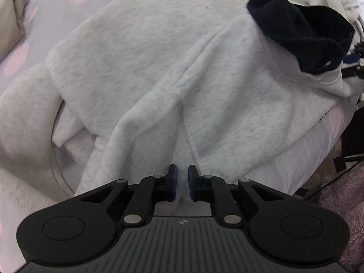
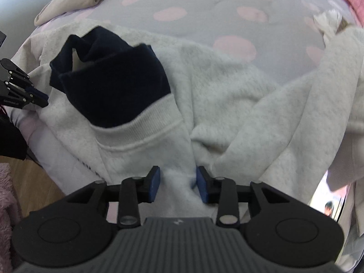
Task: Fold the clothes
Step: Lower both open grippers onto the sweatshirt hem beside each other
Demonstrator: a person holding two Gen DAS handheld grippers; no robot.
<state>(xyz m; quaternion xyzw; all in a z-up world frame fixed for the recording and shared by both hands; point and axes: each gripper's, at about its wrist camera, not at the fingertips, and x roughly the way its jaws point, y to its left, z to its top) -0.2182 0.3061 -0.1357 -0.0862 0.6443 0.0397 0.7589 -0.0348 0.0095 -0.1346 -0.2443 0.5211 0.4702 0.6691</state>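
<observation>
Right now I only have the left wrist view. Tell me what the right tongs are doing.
Observer: The right tongs have a bunch of the grey sweatshirt between their pads.
Operator: Describe what the dark cloth comes out of.
Observer: The navy cloth comes out of a white ribbed band on the sweatshirt.
Operator: Report anything further right.
Observer: A frayed white tassel shows at the far right, against the spotted bedcover.
</observation>
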